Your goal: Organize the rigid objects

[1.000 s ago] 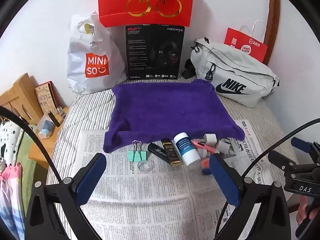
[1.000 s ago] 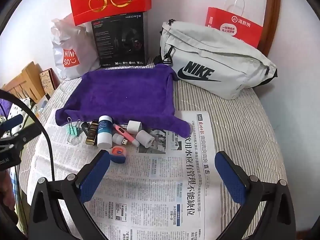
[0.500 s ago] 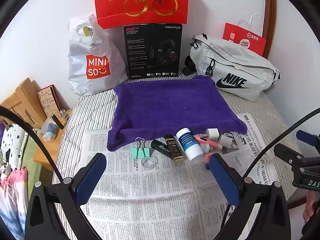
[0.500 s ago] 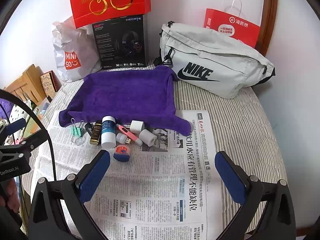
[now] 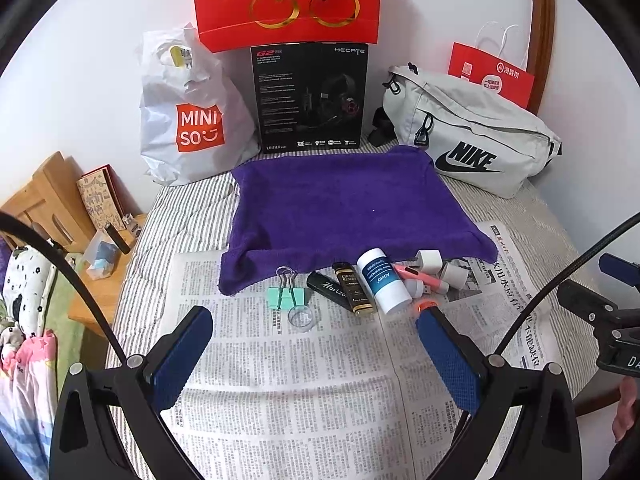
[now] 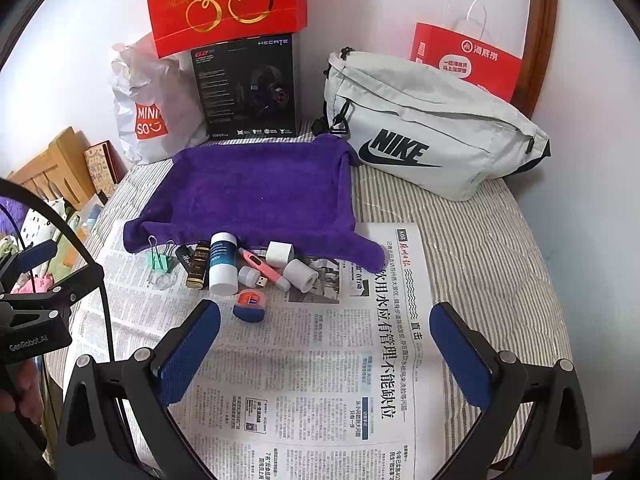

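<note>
Two grippers, left gripper (image 5: 314,340) and right gripper (image 6: 326,336), spread wide, empty; MINISO bag (image 5: 188,120), NIKE pouch (image 5: 472,136).

Lots of readable stuff here. The white plastic bag (image 5: 188,116) says "MINISO" on an orange patch. The black box (image 5: 310,96) reads "HECATE" top right, "G2" top left and "EDIFIER" at the bottom. The red gift bag (image 5: 286,0) has "Cherries" in gold script. The grey waist bag (image 6: 424,128) has a big black "NIKE" with swoosh. The black lighter (image 5: 329,289) reads "Horizon". The left gripper's body (image 6: 28,332) is marked "GenRobot.AI". The newspaper (image 6: 320,380) carries Chinese headlines and an "A05" page tag.
</note>
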Tool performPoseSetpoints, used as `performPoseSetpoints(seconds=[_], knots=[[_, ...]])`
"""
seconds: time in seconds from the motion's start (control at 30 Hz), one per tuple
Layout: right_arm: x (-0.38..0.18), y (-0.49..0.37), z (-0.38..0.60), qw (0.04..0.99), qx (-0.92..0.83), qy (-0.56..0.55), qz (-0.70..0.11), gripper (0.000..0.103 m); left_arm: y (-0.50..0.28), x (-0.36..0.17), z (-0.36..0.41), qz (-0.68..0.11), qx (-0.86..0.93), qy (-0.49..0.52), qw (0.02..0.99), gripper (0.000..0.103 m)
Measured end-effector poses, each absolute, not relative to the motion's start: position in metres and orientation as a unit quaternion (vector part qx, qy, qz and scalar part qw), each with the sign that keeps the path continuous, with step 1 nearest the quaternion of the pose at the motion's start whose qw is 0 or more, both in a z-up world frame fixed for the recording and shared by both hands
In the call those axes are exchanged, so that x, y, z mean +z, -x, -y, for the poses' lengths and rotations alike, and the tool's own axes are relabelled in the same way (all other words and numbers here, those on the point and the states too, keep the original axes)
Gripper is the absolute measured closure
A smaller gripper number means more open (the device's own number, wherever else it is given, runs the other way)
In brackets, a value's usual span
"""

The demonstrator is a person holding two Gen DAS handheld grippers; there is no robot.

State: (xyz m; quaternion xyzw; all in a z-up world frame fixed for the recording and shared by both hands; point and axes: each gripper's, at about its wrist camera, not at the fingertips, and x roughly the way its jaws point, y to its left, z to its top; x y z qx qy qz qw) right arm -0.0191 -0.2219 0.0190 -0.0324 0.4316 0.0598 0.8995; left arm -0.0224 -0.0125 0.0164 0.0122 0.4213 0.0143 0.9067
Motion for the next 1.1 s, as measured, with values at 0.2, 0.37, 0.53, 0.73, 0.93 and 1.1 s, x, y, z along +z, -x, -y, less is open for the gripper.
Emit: performPoseSetpoints(seconds=[0.2, 0.37, 0.53, 0.73, 0.93, 1.1], knots=[[0.0217, 0.0209, 0.2209, 0.9, 0.064, 0.031, -0.43, 0.0, 0.0235, 0.0177, 0.0095, -0.42, 0.018, -0.012, 0.907, 0.0], [0.022, 0.023, 0.2199, 0.9, 0.067, 0.031, -0.43, 0.0, 0.0251, 0.0179, 0.0091, -0.418, 0.018, -0.012, 0.908, 0.0], [0.022, 0.024, 0.2184, 0.899, 0.069, 0.031, -0.431, 0.0, 0.0276, 0.0181, 0.0099, -0.419, 0.021, -0.015, 0.908, 0.0], [0.0225, 0.0256, 0.216, 0.899, 0.07, 0.036, -0.432, 0.0, 0.0291, 0.0181, 0.0093, -0.419, 0.022, -0.016, 0.908, 0.0], [0.0219, 0.0255, 0.2147, 0.898, 0.07, 0.036, -0.433, 0.0, 0.0287, 0.0183, 0.009, -0.419, 0.022, -0.017, 0.907, 0.0], [0.0238, 0.0268, 0.214, 0.899, 0.071, 0.037, -0.431, 0.0, 0.0289, 0.0188, 0.0084, -0.42, 0.022, -0.02, 0.907, 0.0]])
